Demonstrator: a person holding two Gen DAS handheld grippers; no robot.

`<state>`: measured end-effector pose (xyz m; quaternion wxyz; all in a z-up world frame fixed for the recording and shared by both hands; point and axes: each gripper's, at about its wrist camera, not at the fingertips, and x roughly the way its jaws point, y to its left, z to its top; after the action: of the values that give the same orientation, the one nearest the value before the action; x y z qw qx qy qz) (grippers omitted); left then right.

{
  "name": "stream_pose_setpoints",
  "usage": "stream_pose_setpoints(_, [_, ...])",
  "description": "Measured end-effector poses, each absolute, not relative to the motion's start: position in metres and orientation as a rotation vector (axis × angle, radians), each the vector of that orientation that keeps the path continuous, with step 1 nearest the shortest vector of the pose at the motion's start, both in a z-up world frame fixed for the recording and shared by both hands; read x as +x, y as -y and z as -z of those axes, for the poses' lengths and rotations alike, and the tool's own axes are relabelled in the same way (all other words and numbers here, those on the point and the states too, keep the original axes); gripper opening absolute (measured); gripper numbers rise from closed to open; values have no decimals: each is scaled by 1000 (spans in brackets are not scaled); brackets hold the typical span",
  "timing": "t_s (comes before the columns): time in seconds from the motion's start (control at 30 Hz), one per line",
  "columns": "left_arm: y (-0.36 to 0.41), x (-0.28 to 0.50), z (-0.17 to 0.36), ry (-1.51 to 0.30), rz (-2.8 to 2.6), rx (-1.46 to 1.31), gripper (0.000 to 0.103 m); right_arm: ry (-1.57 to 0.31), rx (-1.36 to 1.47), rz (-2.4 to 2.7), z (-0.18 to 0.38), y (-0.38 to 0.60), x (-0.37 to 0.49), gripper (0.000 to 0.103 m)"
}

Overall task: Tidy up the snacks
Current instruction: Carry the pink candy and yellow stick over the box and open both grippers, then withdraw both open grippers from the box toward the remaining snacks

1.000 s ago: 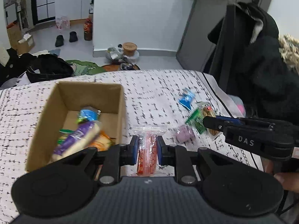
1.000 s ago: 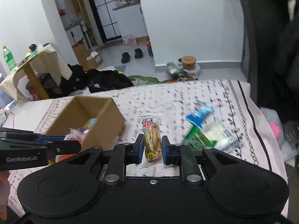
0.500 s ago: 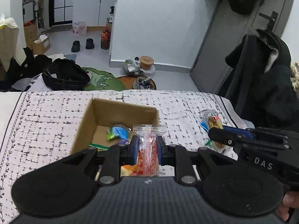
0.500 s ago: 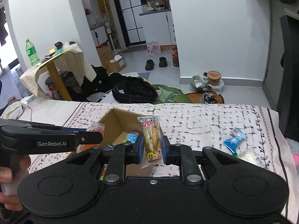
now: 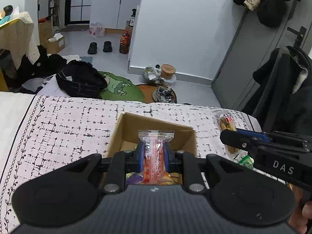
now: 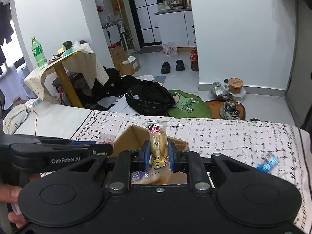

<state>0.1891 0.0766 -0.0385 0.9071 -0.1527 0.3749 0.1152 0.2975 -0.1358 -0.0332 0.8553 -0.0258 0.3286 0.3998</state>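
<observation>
My left gripper (image 5: 154,157) is shut on a red-orange snack packet (image 5: 154,156) and holds it upright over the open cardboard box (image 5: 156,125), which has several snacks inside. My right gripper (image 6: 158,156) is shut on a clear yellow snack packet (image 6: 158,146) and holds it upright over the same box (image 6: 134,134). In the left wrist view the right gripper (image 5: 230,136) shows at the right with its yellow packet (image 5: 226,122). In the right wrist view the left gripper (image 6: 103,146) shows at the left.
The box stands on a bed with a black-and-white patterned cover (image 5: 64,126). A blue snack packet (image 6: 268,160) lies on the cover to the right. Green packets (image 5: 242,159) lie under the right gripper. Beyond the bed's edge are clothes, shoes and a green rug (image 6: 185,105).
Both grippers have moved left with their packets, from beside the box to above its opening. The loose snacks on the cover have slid to the right of the views.
</observation>
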Motion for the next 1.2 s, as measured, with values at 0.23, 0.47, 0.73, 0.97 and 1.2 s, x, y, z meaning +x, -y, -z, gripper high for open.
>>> stream_pose_setpoints(0.23, [-95, 202, 54, -791, -256, -332, 19, -722, -58, -835, 53, 113, 308, 20])
stream_pose_setpoints(0.47, [-107, 218, 78, -824, -261, -374, 20, -767, -61, -821, 75, 104, 309, 20])
stream_pose_setpoints(0.73, [-110, 216, 84, -817, -273, -387, 23, -793, -15, -804, 84, 107, 317, 24])
stream_pose_setpoints(0.97, [-107, 208, 76, -817, -290, -387, 52, -776, 32, -773, 81, 122, 315, 51])
stream_pose_setpoints(1.2, [-92, 194, 64, -803, -321, -394, 79, -714, 81, -723, 65, 162, 310, 81])
